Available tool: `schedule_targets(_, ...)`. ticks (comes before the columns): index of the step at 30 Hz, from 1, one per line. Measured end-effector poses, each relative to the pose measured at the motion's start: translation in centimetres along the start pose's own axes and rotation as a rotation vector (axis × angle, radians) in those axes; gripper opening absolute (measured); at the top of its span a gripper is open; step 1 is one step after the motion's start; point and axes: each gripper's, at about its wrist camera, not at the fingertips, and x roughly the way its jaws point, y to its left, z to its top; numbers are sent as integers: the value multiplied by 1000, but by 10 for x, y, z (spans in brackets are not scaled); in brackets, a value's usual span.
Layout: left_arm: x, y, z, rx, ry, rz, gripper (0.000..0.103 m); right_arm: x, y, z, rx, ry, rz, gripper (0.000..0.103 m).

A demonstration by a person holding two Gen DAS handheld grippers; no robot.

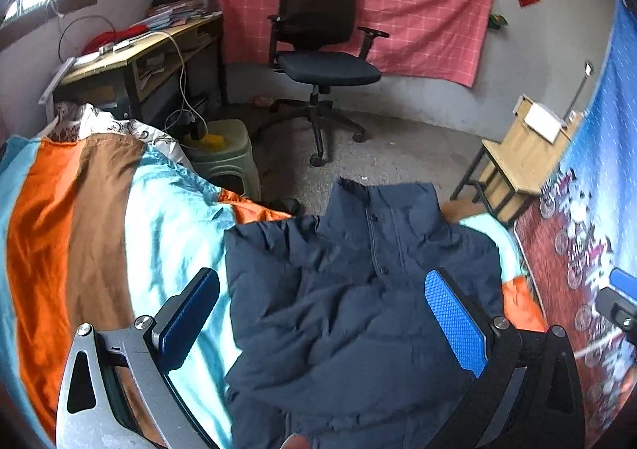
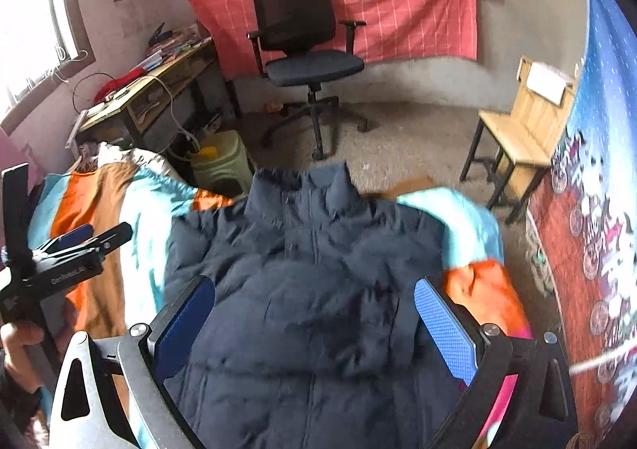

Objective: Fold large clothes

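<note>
A dark navy puffer jacket (image 1: 358, 301) lies front-up on the striped bedspread (image 1: 91, 218), collar toward the far edge of the bed, both sleeves folded in over the chest. My left gripper (image 1: 322, 313) hovers open over its left half, nothing between the blue pads. In the right wrist view the same jacket (image 2: 310, 289) fills the middle, and my right gripper (image 2: 314, 321) is open above its lower chest, holding nothing. The left gripper (image 2: 91, 238) shows at the left edge of that view, held by a hand (image 2: 20, 345).
Beyond the bed's far edge stand a green plastic stool (image 1: 227, 154), a black office chair (image 1: 322, 55) and a wooden chair (image 1: 517, 162). A cluttered desk (image 1: 147, 47) with trailing cables is at the left. A printed hanging (image 1: 597, 230) covers the right wall.
</note>
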Motion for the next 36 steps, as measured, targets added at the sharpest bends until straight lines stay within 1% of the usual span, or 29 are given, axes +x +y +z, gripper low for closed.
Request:
schedule_targets(3, 29, -1, 11, -13, 6, 9, 102, 34, -13, 9, -17, -43, -5, 101)
schedule_targets(6, 61, -2, 20, -7, 14, 48, 102, 71, -28, 14, -52, -93, -26, 101)
schedule_targets(9, 96, -1, 27, -18, 19, 105, 102, 111, -47, 15, -49, -124, -34, 101)
schedule_targets(12, 129, 1, 35, -59, 52, 112, 102, 157, -66, 19, -28, -106, -7, 101)
schedule_targets(15, 159, 2, 42, -128, 75, 134, 102, 188, -78, 29, 12, -83, 35, 101)
schedule_targets(18, 186, 0, 52, -148, 112, 183, 102, 218, -87, 44, 37, -78, 79, 101)
schedule_targets(20, 202, -3, 58, -151, 113, 213, 102, 233, -90, 53, 49, -86, 106, 101)
schedule_targets(22, 218, -6, 63, -150, 114, 225, 102, 251, -91, 61, 58, -82, 127, 101)
schedule_targets(23, 226, -8, 65, -151, 113, 225, 101, 260, -91, 64, 60, -72, 139, 97)
schedule_targets(24, 233, -9, 66, -155, 114, 225, 101, 267, -91, 67, 60, -61, 147, 90)
schedule_targets(26, 247, -13, 67, -157, 119, 227, 100, 285, -88, 74, 58, -35, 159, 83)
schedule_targets(28, 260, -16, 66, -142, 123, 239, 99, 299, -86, 77, 63, -15, 162, 82)
schedule_targets(30, 270, -19, 67, -130, 128, 253, 87, 313, -83, 79, 64, 6, 164, 78)
schedule_targets(31, 276, -18, 67, -124, 139, 259, 74, 319, -83, 79, 64, 14, 163, 76)
schedule_targets(32, 282, -18, 67, -121, 155, 266, 63, 324, -82, 79, 62, 20, 161, 71)
schedule_targets(33, 289, -15, 67, -119, 179, 277, 58, 328, -82, 79, 62, 23, 159, 66)
schedule_targets(34, 295, -14, 66, -118, 199, 281, 50, 332, -82, 79, 65, 29, 159, 64)
schedule_targets(35, 297, -14, 65, -119, 207, 273, 43, 334, -82, 78, 72, 33, 168, 59)
schedule_targets(36, 298, -12, 63, -124, 208, 253, 39, 335, -83, 77, 77, 35, 178, 50)
